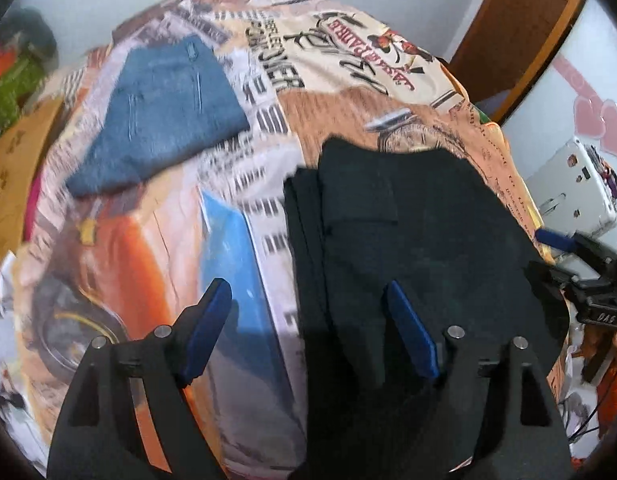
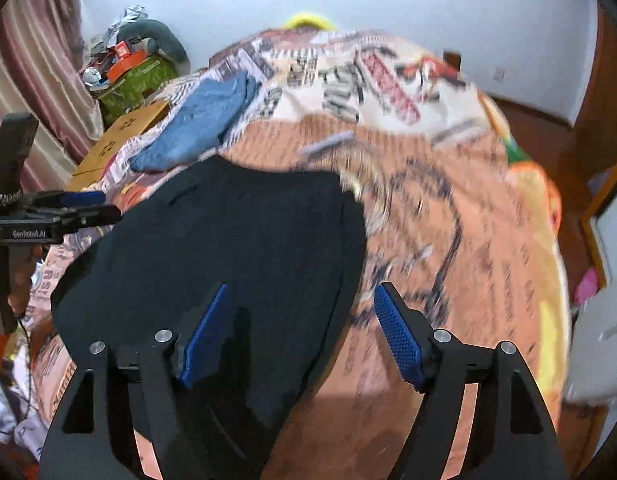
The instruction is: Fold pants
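— Both tongs, what state?

— My left gripper (image 1: pixel 308 300) is spread wide, holding nothing, above the left edge of the pants (image 1: pixel 408 216). My right gripper (image 2: pixel 302 304) is released too, straddling their right edge.

— Where are the pants?

— Folded black, flat on the printed bedspread (image 2: pixel 448 216). Left of them, farther back, lie folded jeans (image 1: pixel 160 116); a cardboard box (image 2: pixel 120 136) sits beside the bed.
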Demonstrator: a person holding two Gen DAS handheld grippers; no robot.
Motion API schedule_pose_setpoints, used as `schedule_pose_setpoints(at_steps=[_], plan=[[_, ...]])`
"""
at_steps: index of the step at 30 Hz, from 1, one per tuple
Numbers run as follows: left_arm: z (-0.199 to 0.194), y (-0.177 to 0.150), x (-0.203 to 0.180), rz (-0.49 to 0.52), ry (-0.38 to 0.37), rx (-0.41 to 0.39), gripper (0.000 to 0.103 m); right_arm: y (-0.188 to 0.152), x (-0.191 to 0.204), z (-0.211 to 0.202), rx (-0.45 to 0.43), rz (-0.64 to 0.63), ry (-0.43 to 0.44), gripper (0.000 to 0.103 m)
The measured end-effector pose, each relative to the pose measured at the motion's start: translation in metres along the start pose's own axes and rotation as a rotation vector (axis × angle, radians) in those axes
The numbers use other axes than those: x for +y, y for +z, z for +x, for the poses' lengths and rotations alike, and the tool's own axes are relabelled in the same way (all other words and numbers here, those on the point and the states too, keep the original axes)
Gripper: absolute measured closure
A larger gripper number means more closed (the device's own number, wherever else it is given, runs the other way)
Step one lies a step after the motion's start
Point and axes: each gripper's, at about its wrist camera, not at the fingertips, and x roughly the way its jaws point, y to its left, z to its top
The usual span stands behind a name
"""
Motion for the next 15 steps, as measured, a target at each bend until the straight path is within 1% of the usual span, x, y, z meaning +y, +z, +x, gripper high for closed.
schedule_pose_setpoints(at_steps=[2, 4, 7, 11, 13, 15], plan=[[0.004, -0.003, 0.002, -0.045, -0.027, 0.013, 0.023, -0.008, -0.006, 0.009, 0.031, 0.052, 0.029, 0.032], [0.009, 0.001, 0.005, -0.073, -0.06, 0.041, 0.023, -0.013, -0.015, 0.016, 0.048, 0.126, 0.08, 0.032], [0.011, 0.007, 0.007, -0.086, -0.093, 0.054, 0.023, -0.013, -0.023, 0.021, 0.063, 0.186, 0.13, 0.032], [0.012, 0.012, 0.007, -0.093, -0.129, 0.069, 0.023, -0.01, -0.022, 0.025, 0.069, 0.181, 0.145, 0.032], [0.007, 0.014, 0.008, -0.095, -0.153, 0.056, 0.023, -0.009, -0.021, 0.026, 0.072, 0.181, 0.158, 0.032], [-0.002, 0.015, 0.009, -0.106, -0.192, 0.042, 0.023, -0.008, -0.022, 0.027, 0.074, 0.187, 0.176, 0.032]])
